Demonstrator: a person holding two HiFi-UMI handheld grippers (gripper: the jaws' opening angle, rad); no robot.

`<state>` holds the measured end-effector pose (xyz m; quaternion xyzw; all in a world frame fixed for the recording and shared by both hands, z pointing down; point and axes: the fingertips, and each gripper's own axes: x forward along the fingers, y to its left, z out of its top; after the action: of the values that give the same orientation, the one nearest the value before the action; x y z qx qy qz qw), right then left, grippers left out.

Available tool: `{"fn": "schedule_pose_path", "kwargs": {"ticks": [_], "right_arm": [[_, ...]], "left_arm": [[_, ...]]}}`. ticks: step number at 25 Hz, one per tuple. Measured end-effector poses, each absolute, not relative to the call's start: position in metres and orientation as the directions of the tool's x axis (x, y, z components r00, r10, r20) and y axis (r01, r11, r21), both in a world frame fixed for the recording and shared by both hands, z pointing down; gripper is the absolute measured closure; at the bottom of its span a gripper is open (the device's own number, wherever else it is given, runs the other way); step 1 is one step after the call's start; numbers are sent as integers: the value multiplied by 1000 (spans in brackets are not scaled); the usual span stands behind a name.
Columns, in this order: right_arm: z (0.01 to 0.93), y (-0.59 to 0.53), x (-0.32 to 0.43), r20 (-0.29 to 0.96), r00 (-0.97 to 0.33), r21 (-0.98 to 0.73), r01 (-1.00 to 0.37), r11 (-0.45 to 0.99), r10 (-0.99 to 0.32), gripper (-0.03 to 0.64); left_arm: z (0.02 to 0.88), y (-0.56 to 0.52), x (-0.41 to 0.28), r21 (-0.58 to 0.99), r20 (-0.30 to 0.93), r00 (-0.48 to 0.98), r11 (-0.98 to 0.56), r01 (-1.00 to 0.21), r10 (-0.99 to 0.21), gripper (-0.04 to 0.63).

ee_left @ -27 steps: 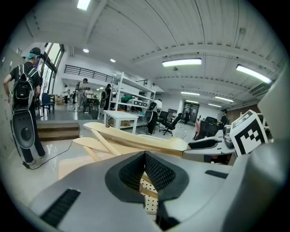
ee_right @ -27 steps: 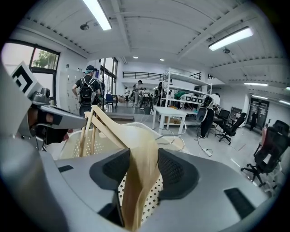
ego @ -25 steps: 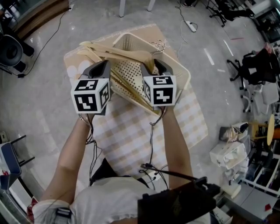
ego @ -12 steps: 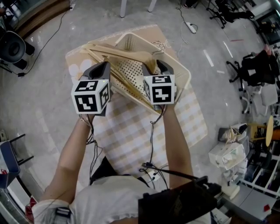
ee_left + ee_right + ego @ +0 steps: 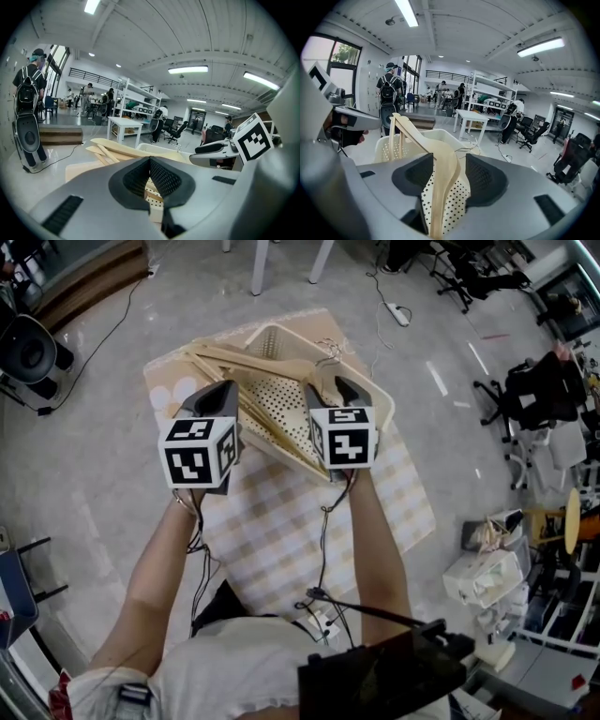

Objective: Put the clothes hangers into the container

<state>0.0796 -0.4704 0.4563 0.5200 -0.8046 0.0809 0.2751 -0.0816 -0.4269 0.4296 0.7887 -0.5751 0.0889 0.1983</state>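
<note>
Right gripper (image 5: 449,158) first: its jaws have just been opening and now stand spread, with a wooden clothes hanger (image 5: 440,187) running up between them; it lies close against one pad and clear of the other, so nothing is pinched. Left gripper (image 5: 150,160) has its pads pressed together at the tips, with nothing visible between them.

The hangers (image 5: 253,362) lie as a loose bundle slanting across the perforated cream basket (image 5: 386,411); part rests inside, while the long ends overhang its far-left rim. The basket stands on a checked cloth (image 5: 281,531) spread over a pale floor (image 5: 94,474).

The step looks like the release. To do it well, keep the right jaws wide and draw back along the hanger's own line, so a pad does not drag it out; then the overhanging ends probably want a nudge inward, pushed low so the bundle slides down rather than tipping the basket.
</note>
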Motion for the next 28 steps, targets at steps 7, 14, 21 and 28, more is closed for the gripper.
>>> {"fn": "schedule_pose_path", "kwargs": {"ticks": [7,14,21,28], "right_arm": [[416,-439,84,469,-318,118,-902,415,-824,405],[370,-383,94,396,-323,83,-919,384,-859,410],[345,-319,105,342,-314,42,-937,348,-886,471],[352,-264,125,333,-286,-12,-954,300,-898,566]], "left_arm": [[398,-395,-74,198,331,322,-269,-943,-887,588],[357,-344,-57,176,275,330,-290,-941,-903,588],[334,-293,-30,160,246,356,-324,-932,-902,588],[333,-248,-2,159,251,372,-341,-927,-894,588]]}}
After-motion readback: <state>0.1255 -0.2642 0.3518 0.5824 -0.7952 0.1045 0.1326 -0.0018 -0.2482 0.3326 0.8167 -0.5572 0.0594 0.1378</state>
